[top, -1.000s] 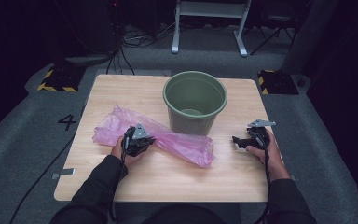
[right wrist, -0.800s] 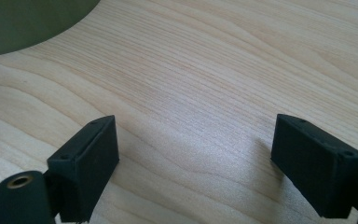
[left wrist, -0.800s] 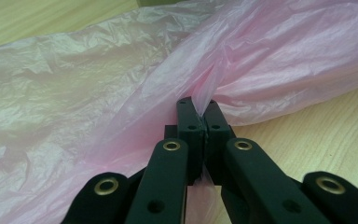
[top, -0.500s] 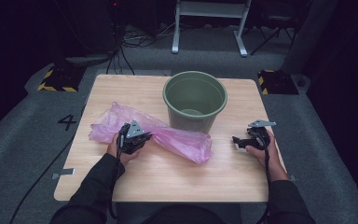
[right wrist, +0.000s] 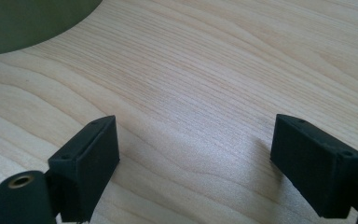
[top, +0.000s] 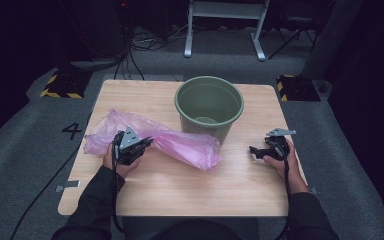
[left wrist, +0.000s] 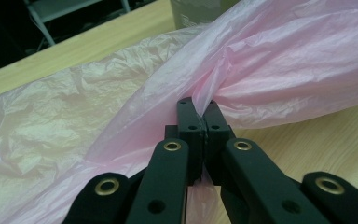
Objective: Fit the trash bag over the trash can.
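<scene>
Dark flooring and cables surround a light wooden table [top: 180,192], which stands on grey carpet marked with a "4". On the table, towards its far edge and a little right of centre, stands a green bucket [top: 209,107], upright and open at the top. A pink plastic bag [top: 180,142] lies crumpled across the left and middle of the table, running from the left edge area towards the foot of the bucket, where its right end bunches up just beside the bucket's base.

The left gripper [top: 145,144] sits over the middle of the bag, held by the person's left hand [top: 117,162]. In the left gripper view its jaws are pressed together with a fold of the pink film caught between them; the bag [left wrist: 261,70] gathers into pleats at the jaw tips and fans out to both sides. Around the pinch the film looks lifted off the wood, while the rest trails on the table [left wrist: 317,140].

The right gripper [top: 256,150] rests near the table's right edge, well apart from the bag and to the right of the bucket, held by the right hand [top: 284,159]. In the right gripper view its jaws stand spread wide with bare wood [right wrist: 205,93] between them, and the bucket's wall [right wrist: 23,23] shows at the upper left corner.
</scene>
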Tool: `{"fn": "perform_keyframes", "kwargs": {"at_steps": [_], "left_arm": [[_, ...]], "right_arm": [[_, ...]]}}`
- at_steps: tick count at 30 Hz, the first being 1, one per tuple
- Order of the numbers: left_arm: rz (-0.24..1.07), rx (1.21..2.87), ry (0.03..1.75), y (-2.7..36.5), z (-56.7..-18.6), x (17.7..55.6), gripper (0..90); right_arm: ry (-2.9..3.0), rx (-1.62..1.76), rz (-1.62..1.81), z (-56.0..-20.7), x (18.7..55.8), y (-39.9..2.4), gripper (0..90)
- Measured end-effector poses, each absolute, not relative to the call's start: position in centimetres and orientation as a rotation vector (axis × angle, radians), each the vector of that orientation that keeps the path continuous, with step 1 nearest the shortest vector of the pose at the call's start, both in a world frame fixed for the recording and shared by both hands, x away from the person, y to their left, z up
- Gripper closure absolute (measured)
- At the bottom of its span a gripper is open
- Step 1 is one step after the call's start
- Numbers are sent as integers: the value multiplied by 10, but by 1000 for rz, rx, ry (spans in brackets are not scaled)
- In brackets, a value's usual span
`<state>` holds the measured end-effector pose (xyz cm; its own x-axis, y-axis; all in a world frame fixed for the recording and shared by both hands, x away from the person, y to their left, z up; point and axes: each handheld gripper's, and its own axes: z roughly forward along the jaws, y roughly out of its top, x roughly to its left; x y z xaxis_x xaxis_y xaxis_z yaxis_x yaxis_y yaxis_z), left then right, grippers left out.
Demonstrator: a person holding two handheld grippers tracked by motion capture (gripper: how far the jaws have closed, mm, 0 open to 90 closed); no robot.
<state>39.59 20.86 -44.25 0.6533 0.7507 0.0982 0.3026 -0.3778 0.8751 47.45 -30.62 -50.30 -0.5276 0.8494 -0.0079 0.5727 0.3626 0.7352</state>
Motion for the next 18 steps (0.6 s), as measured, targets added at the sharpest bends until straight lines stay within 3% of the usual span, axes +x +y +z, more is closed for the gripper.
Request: {"fn": "perform_keyframes", "kwargs": {"at_steps": [18], "left_arm": [[699, 1815, 833, 234, -414, 388, 893]], "right_arm": [[2241, 1244, 977, -503, 474, -306, 158]]}}
